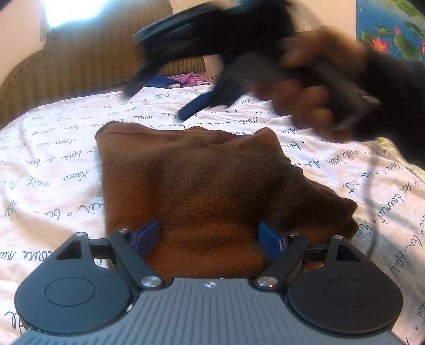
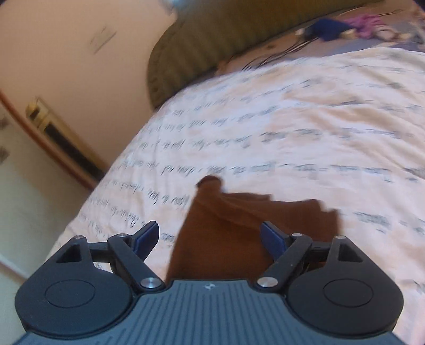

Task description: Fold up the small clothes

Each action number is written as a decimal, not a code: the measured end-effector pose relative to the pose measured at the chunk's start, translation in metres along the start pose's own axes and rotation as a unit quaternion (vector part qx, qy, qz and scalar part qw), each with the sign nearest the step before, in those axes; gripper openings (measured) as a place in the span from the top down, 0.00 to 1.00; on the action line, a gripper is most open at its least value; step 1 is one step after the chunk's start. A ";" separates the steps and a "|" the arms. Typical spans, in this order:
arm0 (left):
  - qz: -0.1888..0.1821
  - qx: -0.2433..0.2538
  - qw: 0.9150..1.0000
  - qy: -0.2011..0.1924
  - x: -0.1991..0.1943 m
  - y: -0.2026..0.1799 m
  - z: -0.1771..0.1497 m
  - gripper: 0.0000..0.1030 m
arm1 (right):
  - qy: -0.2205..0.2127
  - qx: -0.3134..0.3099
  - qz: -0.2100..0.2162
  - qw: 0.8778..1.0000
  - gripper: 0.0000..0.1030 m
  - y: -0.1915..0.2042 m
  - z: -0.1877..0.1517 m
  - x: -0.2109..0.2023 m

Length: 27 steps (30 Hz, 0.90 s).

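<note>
Bright light pours in at 11 o'clock in the left wrist view, from a white glare patch (image 1: 66, 10) that washes out the wall there, and the brown cloth (image 1: 202, 191) looks soft and dark in its middle. The hand (image 1: 313, 87) at 2 o'clock is smeared with blur. In the right wrist view the whole sheet (image 2: 305, 127) is streaky and fuzzy, and both pictures bend round and darken at the corners.
</note>
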State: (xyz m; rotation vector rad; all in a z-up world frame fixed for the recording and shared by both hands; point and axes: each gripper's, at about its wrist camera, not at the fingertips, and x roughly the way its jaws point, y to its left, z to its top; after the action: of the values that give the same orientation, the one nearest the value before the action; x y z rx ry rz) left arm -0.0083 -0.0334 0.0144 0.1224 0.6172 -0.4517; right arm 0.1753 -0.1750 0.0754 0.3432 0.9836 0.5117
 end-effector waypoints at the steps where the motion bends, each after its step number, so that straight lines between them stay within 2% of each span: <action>1: 0.000 0.000 1.000 0.000 0.000 0.000 0.000 0.22 | 0.017 -0.001 -0.013 1.000 0.18 0.002 0.001 0.016; 3: 0.000 -0.002 1.000 -0.001 -0.001 -0.001 -0.001 0.22 | 0.046 -0.007 -0.058 0.997 0.19 -0.006 0.000 0.048; 4: -0.001 -0.003 1.000 -0.001 -0.002 -0.001 -0.001 0.22 | 0.036 -0.016 -0.064 0.997 0.19 -0.013 -0.005 0.054; 5: -0.001 -0.003 1.000 -0.001 -0.001 -0.001 0.000 0.22 | 0.011 -0.017 -0.044 0.999 0.19 -0.020 -0.007 0.051; 7: -0.002 -0.004 1.000 -0.001 -0.001 0.000 0.000 0.22 | -0.004 0.042 -0.003 0.999 0.21 -0.042 -0.007 0.043; 8: -0.002 -0.004 1.000 -0.002 -0.001 0.000 -0.001 0.22 | -0.006 0.063 0.006 0.998 0.26 -0.050 -0.007 0.037; 10: -0.003 -0.005 1.000 -0.002 -0.002 -0.001 -0.001 0.22 | -0.011 0.076 -0.003 0.997 0.29 -0.049 -0.008 0.021; 14: -0.006 -0.007 1.000 -0.003 -0.002 0.000 -0.002 0.19 | -0.030 0.043 -0.020 0.998 0.23 -0.030 -0.021 -0.011; 16: -0.004 -0.003 1.000 -0.002 -0.001 -0.001 -0.002 0.18 | -0.001 0.041 -0.076 0.996 0.23 -0.045 -0.030 0.001; 18: 0.001 0.002 1.000 -0.001 -0.001 -0.003 -0.002 0.18 | -0.035 0.016 -0.059 0.998 0.23 -0.053 -0.042 -0.002; 22: 0.009 0.007 1.000 -0.002 0.000 -0.007 -0.003 0.18 | -0.029 0.022 -0.087 0.996 0.22 -0.033 -0.047 -0.023; 24: 0.010 0.008 1.000 -0.001 0.001 -0.008 -0.003 0.18 | -0.051 0.017 -0.061 0.997 0.21 -0.021 -0.061 -0.041; 25: 0.010 0.009 1.000 -0.001 0.001 -0.009 -0.003 0.18 | -0.044 0.018 -0.050 0.998 0.21 -0.020 -0.068 -0.043; 27: 0.009 0.013 1.000 -0.001 0.001 -0.010 -0.003 0.18 | -0.025 0.002 -0.062 0.998 0.21 -0.031 -0.084 -0.034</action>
State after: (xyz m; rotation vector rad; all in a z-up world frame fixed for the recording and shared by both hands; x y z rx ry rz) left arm -0.0135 -0.0425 0.0119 0.1526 0.6086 -0.4418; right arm 0.0963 -0.2153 0.0405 0.2947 0.9511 0.3871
